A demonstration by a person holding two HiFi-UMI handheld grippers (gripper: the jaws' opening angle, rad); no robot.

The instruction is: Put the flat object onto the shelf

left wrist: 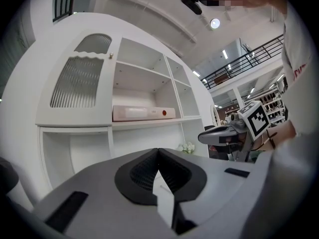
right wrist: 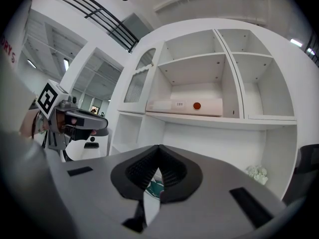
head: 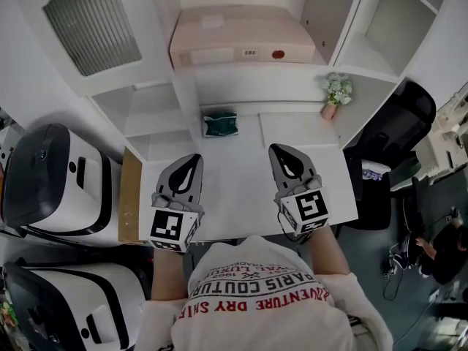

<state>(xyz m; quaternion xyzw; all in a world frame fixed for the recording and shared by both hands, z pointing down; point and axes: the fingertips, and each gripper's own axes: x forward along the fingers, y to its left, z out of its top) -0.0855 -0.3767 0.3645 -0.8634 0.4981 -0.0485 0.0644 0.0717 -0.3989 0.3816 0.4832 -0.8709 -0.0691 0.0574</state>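
A flat pale-pink box lies on the middle shelf of the white shelf unit; it also shows in the left gripper view and the right gripper view. A small dark-green object sits on the white desk near the back, and peeks through below the right jaws. My left gripper hovers over the desk's left half, shut and empty. My right gripper hovers over the right half, also shut with nothing in it.
A small pink pot of pale flowers stands at the desk's back right corner. Two large white-and-black machines stand left of the desk. A black chair is on the right. A cabinet door closes the upper left compartment.
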